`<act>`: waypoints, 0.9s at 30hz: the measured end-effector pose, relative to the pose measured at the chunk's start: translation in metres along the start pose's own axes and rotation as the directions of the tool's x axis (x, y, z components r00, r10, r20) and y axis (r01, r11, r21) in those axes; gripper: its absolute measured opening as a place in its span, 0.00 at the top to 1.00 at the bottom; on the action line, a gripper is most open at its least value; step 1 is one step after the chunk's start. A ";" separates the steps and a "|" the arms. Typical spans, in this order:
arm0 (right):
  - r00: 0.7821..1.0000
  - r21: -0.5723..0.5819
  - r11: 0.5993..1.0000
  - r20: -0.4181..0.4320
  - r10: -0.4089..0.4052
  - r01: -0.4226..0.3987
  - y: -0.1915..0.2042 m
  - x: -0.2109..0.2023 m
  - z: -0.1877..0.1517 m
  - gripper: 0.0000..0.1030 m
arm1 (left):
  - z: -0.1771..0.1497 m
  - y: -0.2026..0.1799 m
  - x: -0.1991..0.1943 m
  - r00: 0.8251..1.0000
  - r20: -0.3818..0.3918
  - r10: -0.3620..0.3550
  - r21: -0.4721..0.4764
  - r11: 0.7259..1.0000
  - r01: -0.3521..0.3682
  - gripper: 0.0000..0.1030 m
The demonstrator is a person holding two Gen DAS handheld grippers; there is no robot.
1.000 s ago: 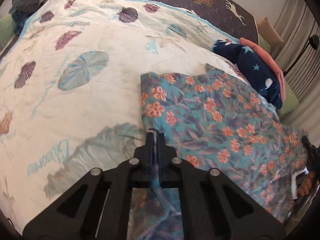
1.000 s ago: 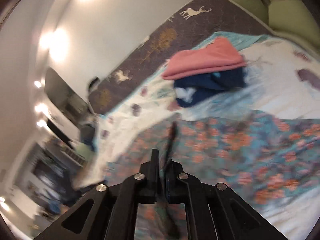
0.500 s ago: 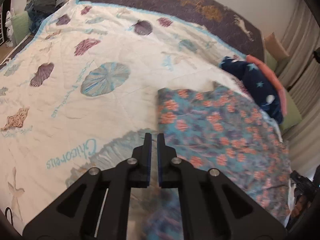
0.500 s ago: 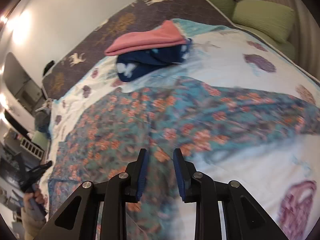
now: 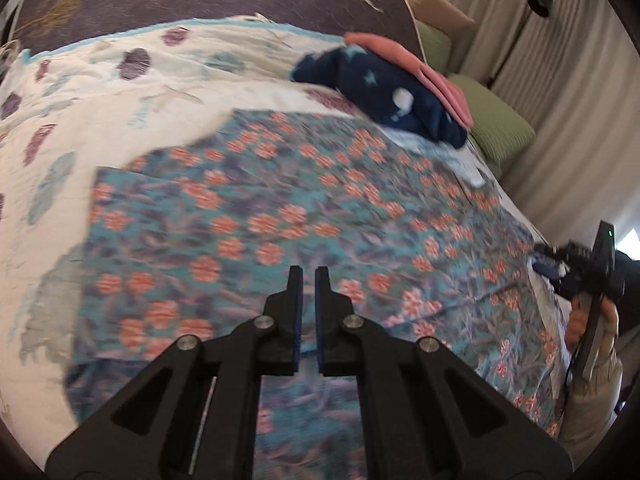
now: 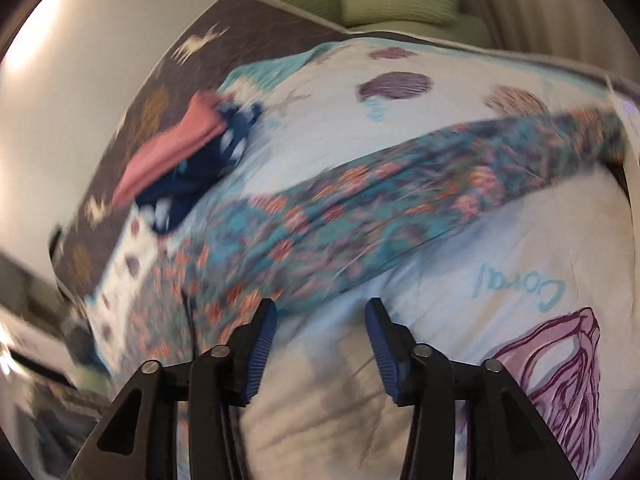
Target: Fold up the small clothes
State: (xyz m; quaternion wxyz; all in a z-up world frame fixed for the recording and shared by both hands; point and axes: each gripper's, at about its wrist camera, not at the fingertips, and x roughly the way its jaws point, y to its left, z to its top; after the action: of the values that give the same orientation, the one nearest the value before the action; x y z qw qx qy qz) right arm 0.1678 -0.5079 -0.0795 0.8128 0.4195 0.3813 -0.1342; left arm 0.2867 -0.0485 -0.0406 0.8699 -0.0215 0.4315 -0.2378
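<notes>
The floral garment [image 5: 304,216] is spread flat on the bed [image 5: 120,92], near the folded clothes [image 5: 392,84]. The left tongs [image 5: 305,280] are closed, empty, above it. The right tongs [image 6: 322,312] have just been opened, nothing between them.

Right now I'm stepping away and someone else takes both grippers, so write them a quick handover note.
Left gripper: fingers shut, nothing between them, above the floral garment.
Right gripper: its jaws have just been opening, nothing held, over the seashell bedspread at the garment's edge.
Floral garment lies spread across the bed, released by both.
Folded pink garment sits on the navy star garment near the headboard end.
Left: the floral garment's further folds, then stack it.
</notes>
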 end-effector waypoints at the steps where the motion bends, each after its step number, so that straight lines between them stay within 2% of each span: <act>1: 1.000 0.034 0.999 0.011 -0.005 0.005 -0.006 0.000 0.004 0.50 | 0.000 -0.003 0.003 1.000 -0.002 -0.007 0.008 1.000 0.007 0.94; 3: 0.999 0.107 0.994 0.037 -0.034 0.030 -0.020 0.002 0.015 0.50 | -0.001 -0.010 0.005 1.000 0.001 0.003 0.024 1.000 -0.003 0.85; 8: 0.986 0.267 0.958 0.096 -0.134 0.104 -0.049 0.009 0.042 0.51 | 0.002 -0.019 0.010 1.000 0.007 -0.002 0.043 0.999 0.001 0.83; 10: 0.982 0.264 0.956 0.096 -0.161 0.131 -0.052 0.011 0.048 0.79 | 0.003 -0.021 0.011 1.000 0.005 0.000 0.044 0.999 0.000 0.83; 11: 0.980 0.245 0.958 0.091 -0.179 0.153 -0.048 0.013 0.050 0.94 | 0.003 -0.021 0.012 1.000 0.005 0.006 0.045 0.999 -0.006 0.83; 14: 0.970 0.163 0.975 0.171 -0.176 0.148 -0.028 0.003 0.051 0.94 | 0.003 -0.020 0.014 0.999 0.008 0.034 0.045 0.998 -0.035 0.83; 16: 0.947 0.031 0.988 0.282 -0.157 0.155 0.011 -0.015 0.050 0.94 | 0.003 -0.017 0.015 0.999 0.007 0.044 0.027 0.999 -0.044 0.83; 18: 0.932 -0.109 0.986 0.353 -0.084 0.130 0.055 -0.031 0.043 0.94 | 0.002 -0.013 0.014 0.998 0.015 0.061 0.004 0.998 -0.061 0.83; 20: 0.924 -0.285 0.955 0.381 0.031 0.086 0.107 -0.043 0.024 0.92 | 0.001 -0.008 0.010 0.996 0.030 0.081 -0.019 0.997 -0.080 0.83; 21: 0.926 -0.395 0.918 0.363 0.108 0.048 0.136 -0.046 0.006 0.91 | 0.001 -0.005 0.007 0.996 0.037 0.083 -0.028 0.996 -0.082 0.83; 22: 0.935 -0.516 0.857 0.300 0.191 -0.009 0.165 -0.045 -0.016 0.91 | 0.000 -0.002 0.003 0.995 0.042 0.085 -0.040 0.996 -0.084 0.81; 23: 0.942 -0.599 0.798 0.225 0.248 -0.067 0.185 -0.041 -0.036 0.89 | -0.001 0.002 -0.001 0.995 0.049 0.088 -0.054 0.995 -0.086 0.76; 24: 0.947 -0.685 0.712 0.105 0.303 -0.152 0.207 -0.034 -0.063 0.86 | -0.003 0.007 -0.005 0.994 0.056 0.094 -0.069 0.994 -0.090 0.71; 25: 0.948 -0.751 0.619 -0.026 0.318 -0.229 0.224 -0.023 -0.093 0.83 | -0.005 0.011 -0.009 0.993 0.062 0.101 -0.082 0.992 -0.095 0.69; 27: 0.960 -0.824 0.512 -0.131 0.246 -0.243 0.239 -0.003 -0.137 0.82 | -0.010 0.019 -0.014 0.992 0.062 0.109 -0.094 0.990 -0.103 0.68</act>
State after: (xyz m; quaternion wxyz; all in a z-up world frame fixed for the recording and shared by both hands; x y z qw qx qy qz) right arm 0.2247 -0.2547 0.0126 0.9248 0.0334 0.3347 0.1775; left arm 0.2794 -0.0239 -0.0407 0.8935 -0.0460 0.4129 -0.1705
